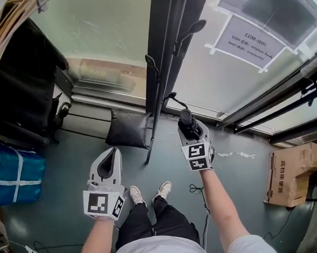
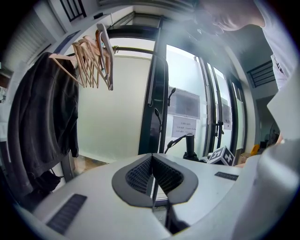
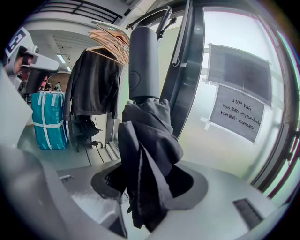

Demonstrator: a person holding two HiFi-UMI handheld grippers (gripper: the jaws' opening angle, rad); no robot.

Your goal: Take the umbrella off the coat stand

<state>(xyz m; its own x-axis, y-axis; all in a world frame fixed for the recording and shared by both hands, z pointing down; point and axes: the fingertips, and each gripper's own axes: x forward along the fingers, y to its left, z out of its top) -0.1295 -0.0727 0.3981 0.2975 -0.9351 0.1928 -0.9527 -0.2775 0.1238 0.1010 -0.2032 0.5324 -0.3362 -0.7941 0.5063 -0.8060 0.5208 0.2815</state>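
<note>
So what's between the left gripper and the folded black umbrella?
Head view: the black metal coat stand's thin leg stands between left gripper and umbrella.

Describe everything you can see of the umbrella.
The umbrella is a compact folding one, dark grey, its fabric canopy closed but loose and bunched. Its smooth cylindrical handle points up. The right gripper is shut on the canopy, holding it upright beside the coat stand; contact with the stand cannot be told.

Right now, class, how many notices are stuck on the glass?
2: a WiFi notice right of the coat stand, and a darker sheet above it; others may be hidden.
</note>
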